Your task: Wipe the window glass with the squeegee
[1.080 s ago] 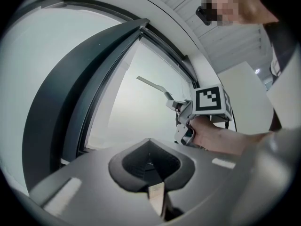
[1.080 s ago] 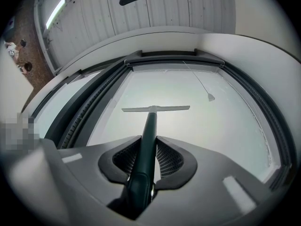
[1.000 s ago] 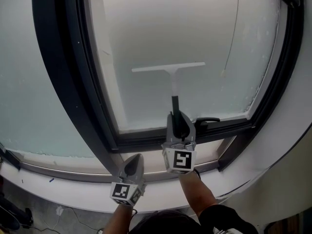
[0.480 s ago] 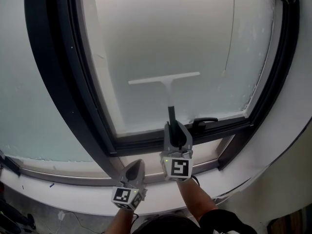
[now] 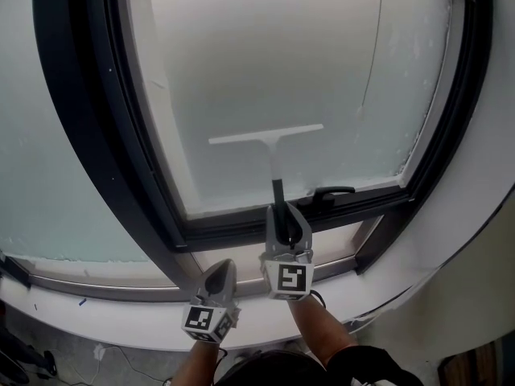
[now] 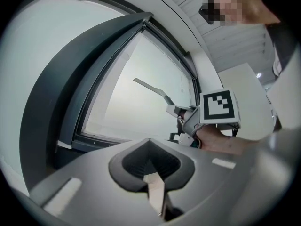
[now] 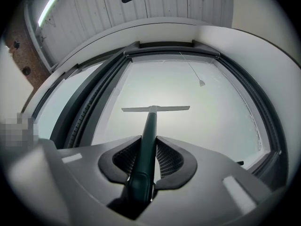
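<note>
As we look down past our arms, our left tool point(image 5: 220, 273) comes first, low by the white sill point(image 5: 121, 320). Its jaws are pressed together with nothing between them. Just beside it and a bit higher is our right tool point(image 5: 287, 218). Its jaws are squeezed tight on the dark handle of the squeegee point(image 5: 269, 137).

The squeegee points straight away from the right tool, up the window glass point(image 5: 265, 63). Its handle runs up and down, and its thin white blade lies across the top like the bar of a T. The blade sits on the lower middle of the glass, above the black window handle point(image 5: 332, 191). We think the blade lies flat on the glass, but it is hard to be sure. The right tool is the one to pull it, we guess. The glass looks milky and foggy all over.
</note>
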Motion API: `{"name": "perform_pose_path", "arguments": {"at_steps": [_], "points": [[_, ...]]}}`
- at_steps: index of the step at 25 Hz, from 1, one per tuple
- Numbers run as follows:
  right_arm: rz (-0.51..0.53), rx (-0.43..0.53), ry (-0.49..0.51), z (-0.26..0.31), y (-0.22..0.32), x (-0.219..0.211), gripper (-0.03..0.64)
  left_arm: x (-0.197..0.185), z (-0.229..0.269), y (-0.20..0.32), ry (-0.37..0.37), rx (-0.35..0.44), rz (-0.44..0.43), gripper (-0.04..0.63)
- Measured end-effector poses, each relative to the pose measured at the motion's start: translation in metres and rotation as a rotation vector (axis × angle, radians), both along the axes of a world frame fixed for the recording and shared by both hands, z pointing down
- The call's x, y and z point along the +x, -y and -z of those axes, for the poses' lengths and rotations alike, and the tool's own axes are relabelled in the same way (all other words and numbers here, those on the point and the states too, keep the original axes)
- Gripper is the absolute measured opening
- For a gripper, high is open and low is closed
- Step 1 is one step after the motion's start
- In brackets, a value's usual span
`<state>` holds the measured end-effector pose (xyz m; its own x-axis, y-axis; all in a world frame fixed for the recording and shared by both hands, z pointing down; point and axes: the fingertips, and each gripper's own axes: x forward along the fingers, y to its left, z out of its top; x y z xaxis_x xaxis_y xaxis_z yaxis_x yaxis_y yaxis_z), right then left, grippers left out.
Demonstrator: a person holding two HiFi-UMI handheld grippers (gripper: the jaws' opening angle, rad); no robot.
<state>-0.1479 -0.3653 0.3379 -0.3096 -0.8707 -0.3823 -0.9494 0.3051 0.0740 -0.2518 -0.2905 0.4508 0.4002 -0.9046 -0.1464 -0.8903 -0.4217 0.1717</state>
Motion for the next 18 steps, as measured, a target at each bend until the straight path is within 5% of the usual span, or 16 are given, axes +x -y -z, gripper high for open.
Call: {"name": "perform_pose_path", "arguments": {"at_steps": [18], "points": [[-0.009, -0.103, -0.018, -0.044, -0.010, 0.003, 0.095, -0.001, -0.023, -0.008, 0.017, -0.101, -0.001, 0.000]]}}
